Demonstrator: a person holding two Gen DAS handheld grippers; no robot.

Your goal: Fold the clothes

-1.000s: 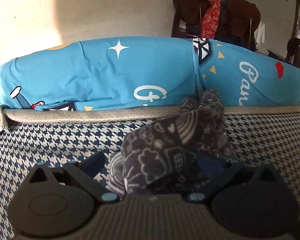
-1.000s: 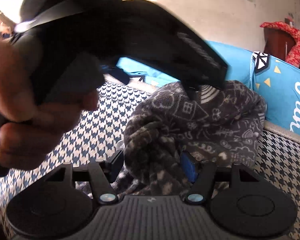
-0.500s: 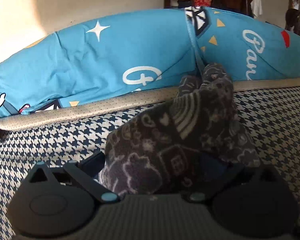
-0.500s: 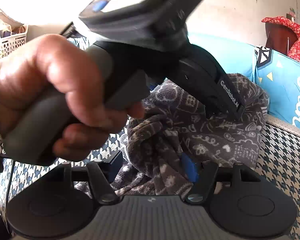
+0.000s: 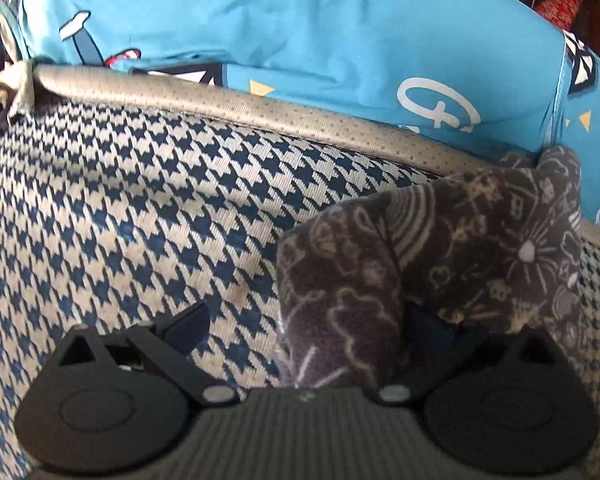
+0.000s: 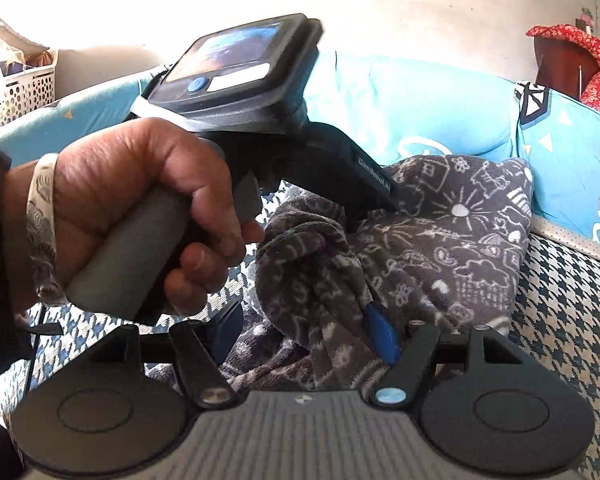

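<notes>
A dark grey fleece garment with white doodles lies bunched on the houndstooth seat, against the blue cushions. My left gripper is open and points steeply down. A fold of the garment lies against and hides its right finger, and bare seat shows beside its left finger. In the right wrist view a hand holds the left gripper, its tip on the garment. My right gripper stands wide, a gathered fold between its fingers. The blue right pad touches the cloth.
Blue printed cushions run along the back of the seat behind a grey piped edge. A white perforated basket stands at the far left. Dark furniture draped with red cloth is at the far right.
The left gripper has dipped and rolled. The garment has slid to the right of its view, leaving a gap at its left finger. The right gripper has stayed put.
</notes>
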